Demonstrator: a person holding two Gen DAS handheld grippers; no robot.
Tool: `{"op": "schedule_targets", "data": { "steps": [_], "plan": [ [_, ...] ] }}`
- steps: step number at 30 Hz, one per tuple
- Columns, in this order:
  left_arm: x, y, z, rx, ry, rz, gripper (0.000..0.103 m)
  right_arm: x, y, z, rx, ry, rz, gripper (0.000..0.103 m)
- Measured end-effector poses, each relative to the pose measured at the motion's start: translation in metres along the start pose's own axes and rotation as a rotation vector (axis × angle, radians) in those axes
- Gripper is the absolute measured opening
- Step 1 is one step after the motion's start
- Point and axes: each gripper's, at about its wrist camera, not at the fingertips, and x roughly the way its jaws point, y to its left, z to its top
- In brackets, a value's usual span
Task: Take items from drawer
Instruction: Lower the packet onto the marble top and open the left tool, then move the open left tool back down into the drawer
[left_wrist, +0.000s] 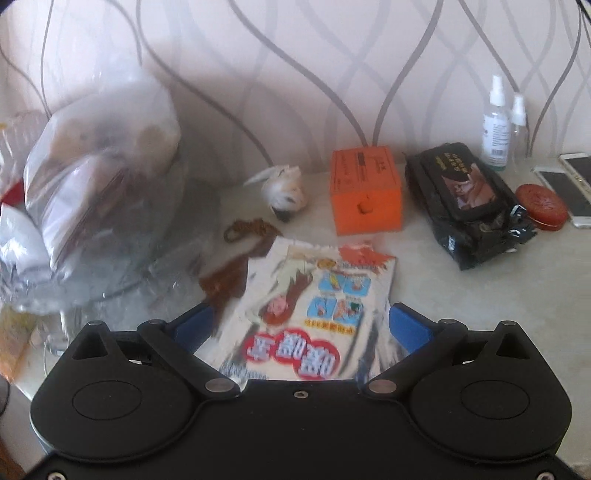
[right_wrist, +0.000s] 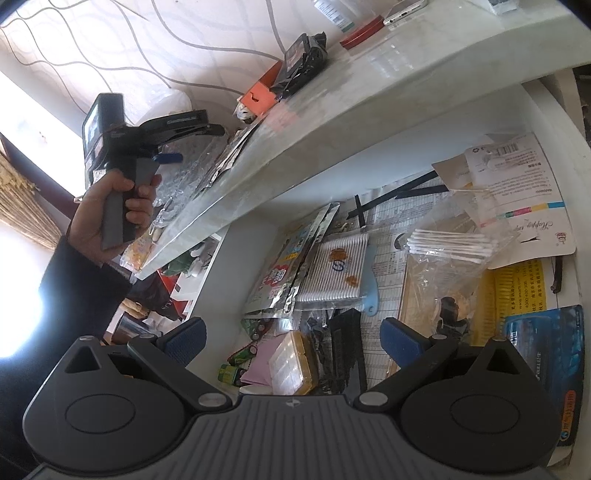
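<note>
In the left wrist view my left gripper (left_wrist: 301, 325) stands open low over the tabletop (left_wrist: 461, 302). A foil snack packet (left_wrist: 314, 302) with cartoon print lies flat between its blue pads (left_wrist: 408, 325), which do not press on it. The right wrist view looks down into the open white drawer (right_wrist: 229, 295). My right gripper (right_wrist: 291, 339) hangs open above its contents and holds nothing. A similar foil packet (right_wrist: 284, 266) lies in the drawer beside a flat pack of cotton swabs (right_wrist: 332, 269). A hand holds the left gripper (right_wrist: 199, 144) over the tabletop (right_wrist: 369, 92).
On the tabletop stand an orange box (left_wrist: 365, 192), a black wipes pack (left_wrist: 465, 206), spray bottles (left_wrist: 495, 122), a red tin (left_wrist: 541, 206), phones (left_wrist: 569, 192), a brown tasselled cord (left_wrist: 236, 258) and a clear plastic bag (left_wrist: 103, 184). The drawer holds a swab bag (right_wrist: 450, 247), batteries (right_wrist: 240, 365), a plastic box (right_wrist: 295, 362) and leaflets.
</note>
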Motion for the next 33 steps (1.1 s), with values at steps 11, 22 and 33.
{"op": "schedule_targets", "data": {
  "steps": [11,22,33],
  "plan": [
    [-0.03,-0.002,-0.05,0.039,0.074,0.028,0.103,0.0,0.0,0.001,-0.004,0.003,-0.004,0.103],
    [-0.064,-0.035,-0.091,0.068,0.037,0.069,0.103,0.002,0.005,0.001,-0.027,0.01,-0.039,0.103],
    [-0.071,-0.058,-0.126,0.144,0.112,0.085,0.103,0.011,0.049,0.01,-0.273,0.001,-0.192,0.103]
  ]
}}
